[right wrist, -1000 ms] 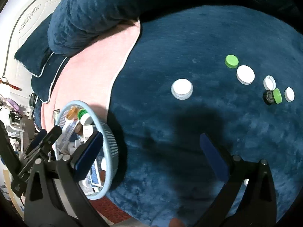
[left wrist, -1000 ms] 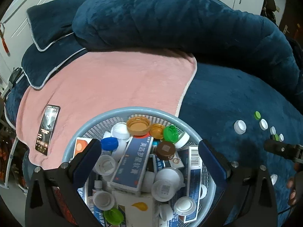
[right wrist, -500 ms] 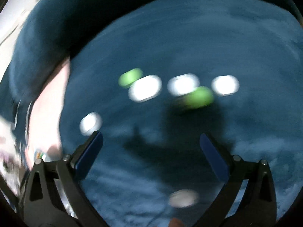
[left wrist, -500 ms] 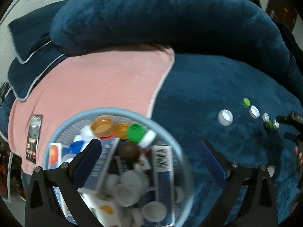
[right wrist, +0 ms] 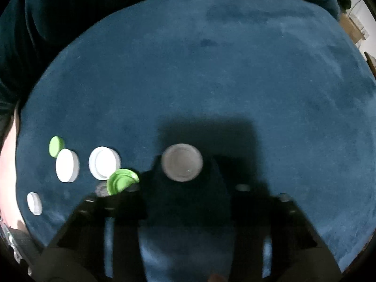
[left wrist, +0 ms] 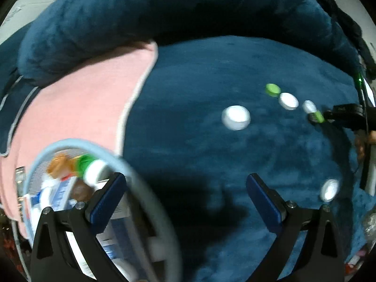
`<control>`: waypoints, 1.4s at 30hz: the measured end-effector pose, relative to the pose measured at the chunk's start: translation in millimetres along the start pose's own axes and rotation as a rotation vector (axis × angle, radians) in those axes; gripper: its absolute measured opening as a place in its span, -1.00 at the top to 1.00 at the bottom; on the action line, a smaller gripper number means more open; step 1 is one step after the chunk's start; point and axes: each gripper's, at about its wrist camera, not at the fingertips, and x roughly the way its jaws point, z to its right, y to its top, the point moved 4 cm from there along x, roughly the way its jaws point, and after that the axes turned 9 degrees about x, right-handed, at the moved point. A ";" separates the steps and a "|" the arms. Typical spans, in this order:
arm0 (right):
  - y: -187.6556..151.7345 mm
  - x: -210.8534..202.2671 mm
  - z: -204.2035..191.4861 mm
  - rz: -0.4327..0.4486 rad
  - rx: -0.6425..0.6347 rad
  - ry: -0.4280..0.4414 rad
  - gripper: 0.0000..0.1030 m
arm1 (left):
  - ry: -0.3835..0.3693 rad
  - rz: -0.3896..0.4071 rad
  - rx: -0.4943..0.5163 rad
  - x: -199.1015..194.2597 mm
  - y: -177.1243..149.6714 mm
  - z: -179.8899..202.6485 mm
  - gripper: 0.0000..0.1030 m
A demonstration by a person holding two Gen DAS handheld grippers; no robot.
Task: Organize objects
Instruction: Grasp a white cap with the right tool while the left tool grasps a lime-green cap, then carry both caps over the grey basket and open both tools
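Several bottle caps lie on a dark blue blanket [right wrist: 211,58]. In the right wrist view a white cap [right wrist: 182,162] sits in shadow just ahead of my right gripper [right wrist: 185,188], whose blurred fingers stand apart on either side of it. Left of it are a green cap [right wrist: 122,179], two white caps [right wrist: 104,162] [right wrist: 67,165] and another green cap [right wrist: 56,145]. My left gripper [left wrist: 185,192] is open and empty above the blanket, beside a light blue basket [left wrist: 145,188] full of caps and boxes. The right gripper shows at the right edge of the left wrist view [left wrist: 347,116].
A pink towel [left wrist: 82,98] lies left of the blanket, under the basket. A thick blue pillow [left wrist: 141,18] runs along the back. A lone white cap [left wrist: 235,117] sits mid-blanket and another white cap [left wrist: 329,189] near the right edge.
My left gripper has swung right, off the basket toward the open blanket. My right gripper has moved right and down to the row of caps, now close over a white cap.
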 end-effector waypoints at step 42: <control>-101.0 -129.9 -158.0 0.016 -0.275 0.378 0.38 | -0.034 0.192 -0.277 -56.4 27.8 -78.5 0.40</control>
